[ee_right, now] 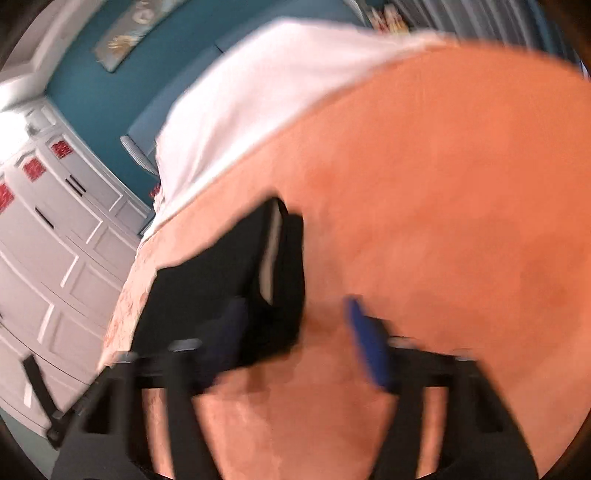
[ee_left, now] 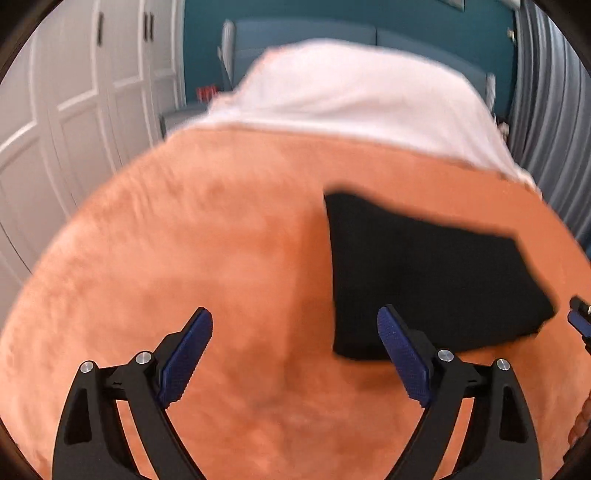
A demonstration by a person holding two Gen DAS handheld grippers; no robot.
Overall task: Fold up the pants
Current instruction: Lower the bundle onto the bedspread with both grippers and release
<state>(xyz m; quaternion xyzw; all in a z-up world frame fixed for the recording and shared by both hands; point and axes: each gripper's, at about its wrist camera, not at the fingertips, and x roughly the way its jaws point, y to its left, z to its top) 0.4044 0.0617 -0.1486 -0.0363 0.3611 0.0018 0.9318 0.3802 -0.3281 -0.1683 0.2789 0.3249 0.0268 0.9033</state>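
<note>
The black pants [ee_left: 432,273] lie folded into a compact rectangle on the orange blanket [ee_left: 192,240]. My left gripper [ee_left: 295,332] is open and empty, hovering just left of the pants' near edge; its right finger overlaps the pants' near corner. In the right wrist view the pants [ee_right: 229,288] show a pale inner lining at the waist. My right gripper [ee_right: 295,332] is open and empty above the blanket [ee_right: 443,221], its left finger over the pants. That view is motion-blurred. The right gripper's tip [ee_left: 580,321] shows at the right edge of the left wrist view.
A white sheet [ee_left: 351,96] covers the far part of the bed. White panelled cupboard doors [ee_left: 55,129] stand to the left, a teal wall [ee_left: 332,18] behind, grey curtains [ee_left: 554,92] at the right. The bed's left edge [ee_right: 125,295] drops off beside the pants.
</note>
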